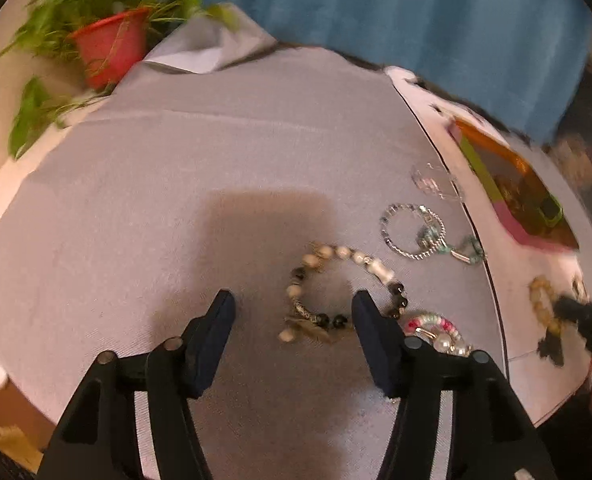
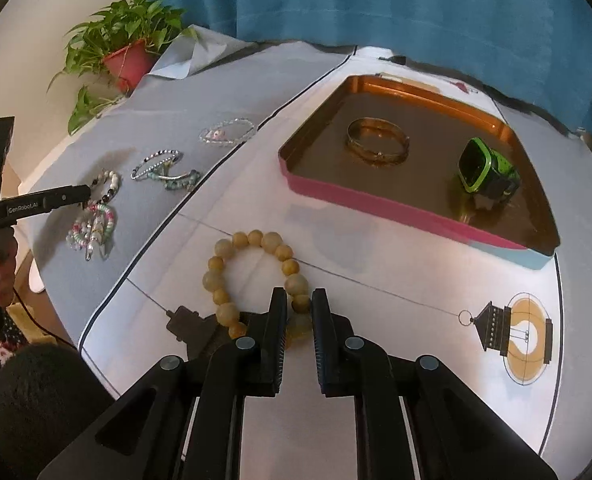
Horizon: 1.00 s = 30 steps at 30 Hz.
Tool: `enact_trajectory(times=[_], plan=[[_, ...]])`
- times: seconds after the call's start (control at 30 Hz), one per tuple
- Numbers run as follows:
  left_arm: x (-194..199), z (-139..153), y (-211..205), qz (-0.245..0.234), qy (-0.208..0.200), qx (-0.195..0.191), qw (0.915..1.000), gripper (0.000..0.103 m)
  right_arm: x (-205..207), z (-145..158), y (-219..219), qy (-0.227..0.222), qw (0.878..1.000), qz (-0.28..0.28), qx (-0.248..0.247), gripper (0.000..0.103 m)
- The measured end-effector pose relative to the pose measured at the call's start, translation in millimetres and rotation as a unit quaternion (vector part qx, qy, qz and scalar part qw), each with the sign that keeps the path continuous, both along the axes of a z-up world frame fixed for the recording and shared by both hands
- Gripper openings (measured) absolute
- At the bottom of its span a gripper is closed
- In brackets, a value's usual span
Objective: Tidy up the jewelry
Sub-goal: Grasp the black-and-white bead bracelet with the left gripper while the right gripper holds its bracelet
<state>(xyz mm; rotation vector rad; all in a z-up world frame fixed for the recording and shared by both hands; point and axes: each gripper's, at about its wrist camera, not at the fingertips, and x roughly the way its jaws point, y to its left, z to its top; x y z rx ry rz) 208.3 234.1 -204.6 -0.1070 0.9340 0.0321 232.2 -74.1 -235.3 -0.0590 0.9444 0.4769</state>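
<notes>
In the left wrist view my left gripper stands open just above the grey cloth. A bracelet of white and black beads lies flat between and just beyond its fingers, and the pads do not press on it. My right gripper is shut on the near side of a yellow bead bracelet, which rests on the white table cover. Beyond it sits a pink-walled tin tray holding a gold bangle and a green watch.
More jewelry lies on the cloth: a silver chain bracelet, a turquoise one, a clear crystal one and pastel beaded ones. A potted plant stands at the far left corner. A blue curtain hangs behind.
</notes>
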Motion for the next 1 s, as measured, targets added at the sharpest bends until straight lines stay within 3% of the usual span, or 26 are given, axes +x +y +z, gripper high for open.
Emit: enact_trajectory(times=[0.07,0.1,0.17,0.2,0.27,0.3,0.37,0.43,0.57,0.7,0.77,0.87,1.0], plan=[[4,0,-16,-0.026,-0.005,0.057,0.9980,0.013,3,0,1,-0.002,1.000,-0.005,0.001,0.014],[6,0,-23,-0.055,-0.013,0.070,0.9960,0.006,5,0,3,-0.003,1.000,-0.007,0.000,0.014],[7,-2,-27,-0.067,-0.020,0.092,0.9934,0.007,9,0,7,-0.007,1.000,-0.006,-0.007,0.016],[8,-1,-25,-0.063,-0.019,0.084,0.9943,0.006,11,0,9,-0.011,1.000,-0.004,-0.010,0.017],[10,-1,-15,-0.046,-0.014,0.044,0.9979,0.006,12,-1,14,-0.022,1.000,-0.001,-0.016,0.017],[12,0,-8,-0.037,-0.010,0.002,0.9992,0.005,13,0,15,-0.024,1.000,-0.002,-0.018,0.015],[10,5,-5,-0.029,-0.013,-0.063,0.9975,0.005,16,1,9,-0.009,1.000,-0.007,0.007,0.013],[7,24,-20,-0.042,-0.034,-0.099,0.9936,0.005,14,5,0,-0.010,0.999,-0.019,0.025,0.013],[-1,77,-77,-0.113,-0.087,-0.145,0.9791,0.006,5,23,-24,-0.020,0.998,-0.034,0.041,0.013],[-6,103,-129,-0.167,-0.111,-0.186,0.9619,0.006,-4,36,-46,-0.031,0.998,-0.038,0.037,0.013],[-4,98,-149,-0.182,-0.104,-0.194,0.9583,0.006,-7,37,-56,-0.030,0.998,-0.042,0.038,0.013],[0,70,-169,-0.184,-0.069,-0.193,0.9613,0.006,-12,29,-75,-0.022,0.998,-0.051,0.042,0.013],[5,17,-189,-0.175,-0.009,-0.161,0.9712,0.006,-15,11,-92,-0.006,0.997,-0.057,0.048,0.013]])
